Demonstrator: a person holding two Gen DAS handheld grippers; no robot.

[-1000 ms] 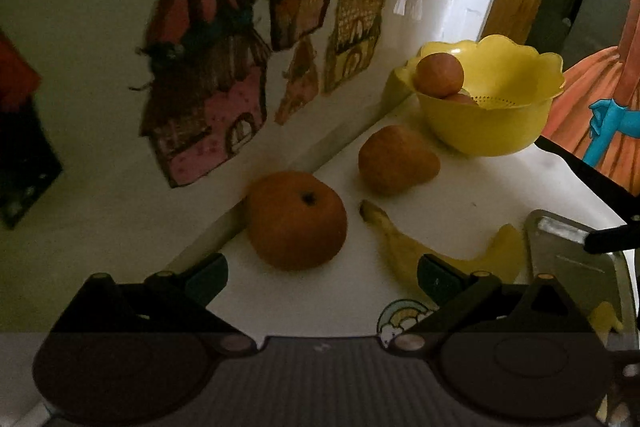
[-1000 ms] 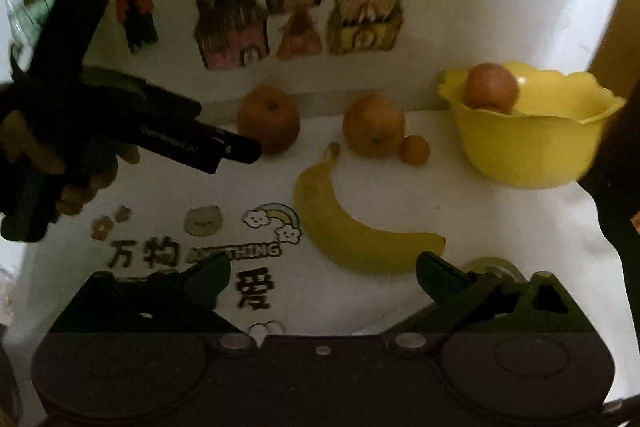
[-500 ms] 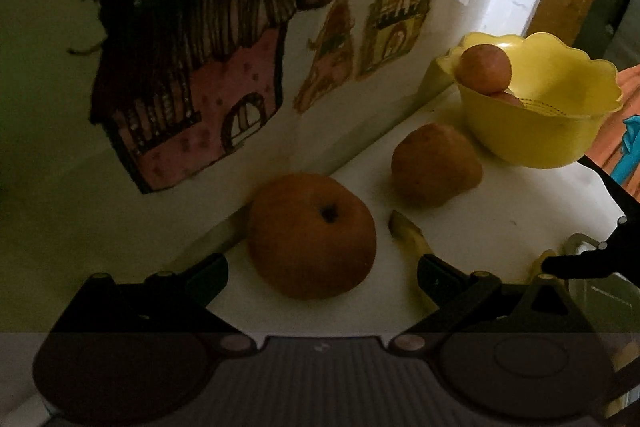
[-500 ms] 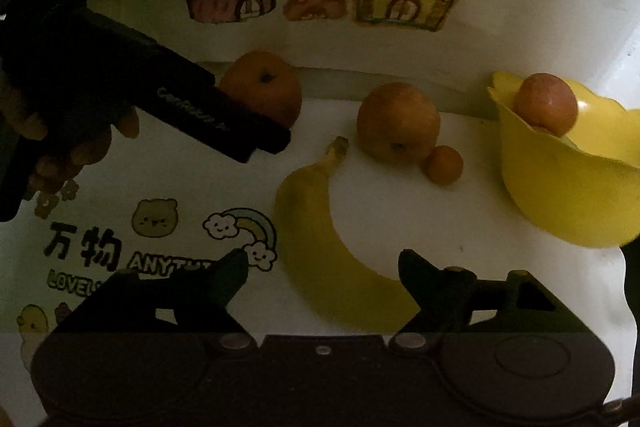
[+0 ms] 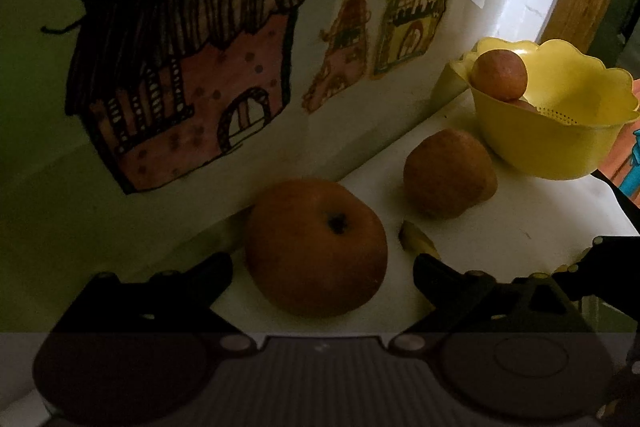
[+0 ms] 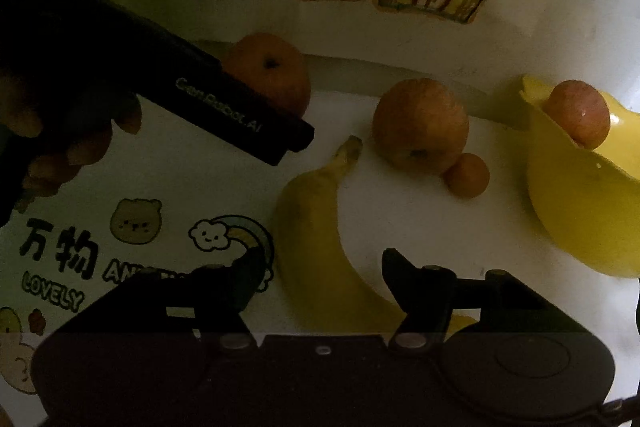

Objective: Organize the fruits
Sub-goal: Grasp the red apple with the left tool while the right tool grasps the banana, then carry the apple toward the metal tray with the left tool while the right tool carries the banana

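Between the two black fingers of the left gripper (image 5: 322, 269) sits a big round orange fruit (image 5: 316, 247). Its fingers are spread wide, one on each side of the fruit, and I cannot tell if they touch it. The fruit rests on the white table (image 5: 520, 219), close to the wall. On the wall are drawings of little houses (image 5: 180, 67).

Past this fruit lies a second round fruit (image 5: 448, 173). Farther back stands a yellow bowl (image 5: 560, 147) with a wavy rim. A reddish apple (image 5: 500, 75) sits inside it, up near the rim.

Over on the other side, the right gripper (image 6: 322, 273) is spread open too, with nothing in it. A yellow banana (image 6: 316, 239) lies on the table between its fingers. Beyond the banana, a tiny orange (image 6: 466, 175) touches the second round fruit. From this view a hand (image 6: 72, 143) holds the left gripper, which reaches toward the big fruit. Cartoon pictures (image 6: 216, 235) and writing are printed on the table.
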